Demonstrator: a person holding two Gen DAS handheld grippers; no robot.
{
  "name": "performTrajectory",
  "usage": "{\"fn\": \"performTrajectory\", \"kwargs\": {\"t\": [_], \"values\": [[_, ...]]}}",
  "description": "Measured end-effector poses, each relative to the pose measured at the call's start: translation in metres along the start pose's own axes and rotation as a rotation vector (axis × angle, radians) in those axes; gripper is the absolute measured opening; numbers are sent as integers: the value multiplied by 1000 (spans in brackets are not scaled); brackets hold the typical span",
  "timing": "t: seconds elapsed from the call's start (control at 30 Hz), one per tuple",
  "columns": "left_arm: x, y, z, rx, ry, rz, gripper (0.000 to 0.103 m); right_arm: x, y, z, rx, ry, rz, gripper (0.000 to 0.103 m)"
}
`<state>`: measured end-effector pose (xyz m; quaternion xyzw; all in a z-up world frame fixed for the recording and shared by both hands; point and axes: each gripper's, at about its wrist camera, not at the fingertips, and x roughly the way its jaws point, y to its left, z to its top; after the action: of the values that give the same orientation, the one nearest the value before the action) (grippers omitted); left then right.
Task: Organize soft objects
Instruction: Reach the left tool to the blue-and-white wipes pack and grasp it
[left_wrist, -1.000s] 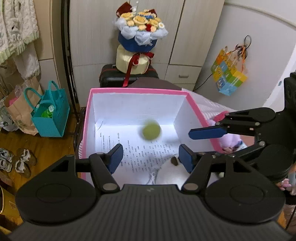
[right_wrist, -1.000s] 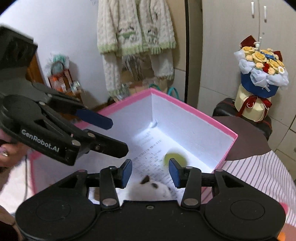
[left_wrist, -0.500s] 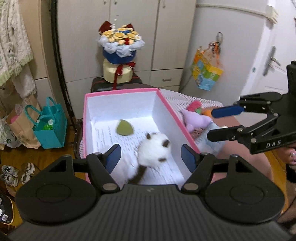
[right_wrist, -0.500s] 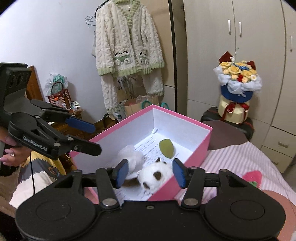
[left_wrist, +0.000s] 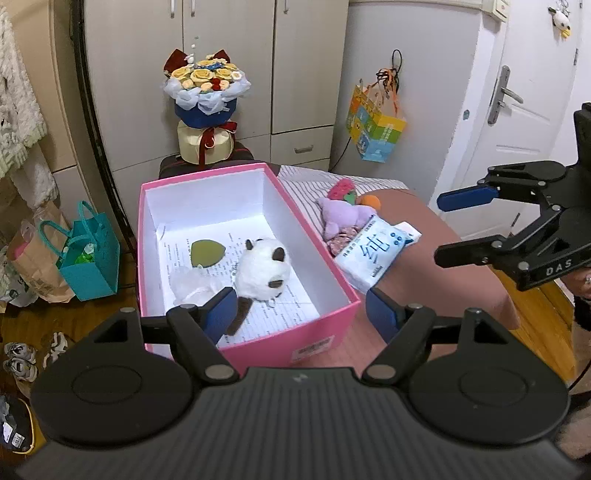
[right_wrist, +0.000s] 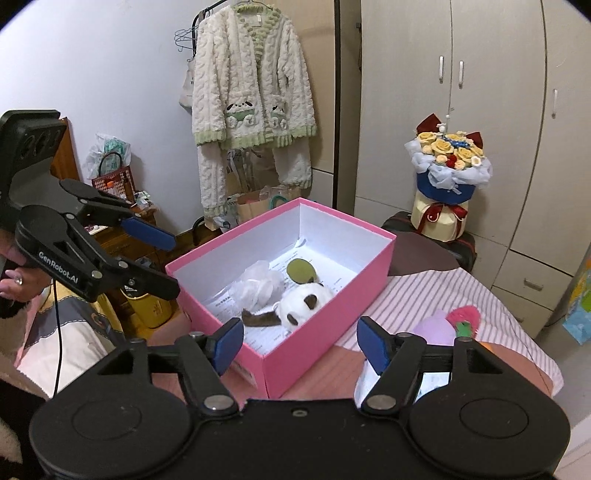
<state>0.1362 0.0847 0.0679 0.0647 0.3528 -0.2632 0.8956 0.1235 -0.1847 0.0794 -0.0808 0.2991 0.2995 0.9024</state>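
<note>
An open pink box (left_wrist: 332, 314) (right_wrist: 295, 354) holds a white panda plush (left_wrist: 262, 271) (right_wrist: 303, 304), a green soft disc (left_wrist: 207, 253) (right_wrist: 300, 270) and a white mesh puff (left_wrist: 194, 284) (right_wrist: 258, 284). To its right on the cloth lie a purple plush (left_wrist: 341, 218) (right_wrist: 437, 328), a pink toy (left_wrist: 341, 188) (right_wrist: 463, 314), an orange ball (left_wrist: 370, 200) and a tissue pack (left_wrist: 373, 251). My left gripper (left_wrist: 301, 312) (right_wrist: 162, 258) hovers by the box's near end, jaws opening and empty. My right gripper (right_wrist: 300, 341) (left_wrist: 445, 229) hangs back from the box's right side, jaws opening, holding nothing.
A flower bouquet (left_wrist: 205, 110) stands on a dark suitcase behind the box. A teal bag (left_wrist: 90, 254) and paper bags sit on the floor at left. A fluffy cardigan (right_wrist: 255, 92) hangs by the wardrobe. A door (left_wrist: 517, 129) and a hanging colourful bag (left_wrist: 375, 129) are at right.
Both grippers have drawn back and up from the box. The panda plush, earlier between the right fingers, now lies in the box. The right jaws have spread much wider.
</note>
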Motion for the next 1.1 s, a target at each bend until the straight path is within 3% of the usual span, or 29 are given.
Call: {"fn": "performTrajectory", "kwargs": {"t": [0.2, 0.37, 0.7, 0.9, 1.1], "values": [[-1, -22, 0, 5, -17, -13, 77, -21, -2, -13, -15, -15, -35, 78], [6, -49, 1, 3, -67, -112, 78, -36, -5, -28, -30, -64, -93, 79], [58, -89, 5, -47, -98, -170, 79, -41, -35, -52, -40, -116, -147, 79], [99, -100, 3, -133, -140, -143, 75, -10, -61, -73, -51, -61, -207, 79], [151, -108, 13, -225, -140, -90, 69, 26, -91, -90, -58, -12, -186, 79]]}}
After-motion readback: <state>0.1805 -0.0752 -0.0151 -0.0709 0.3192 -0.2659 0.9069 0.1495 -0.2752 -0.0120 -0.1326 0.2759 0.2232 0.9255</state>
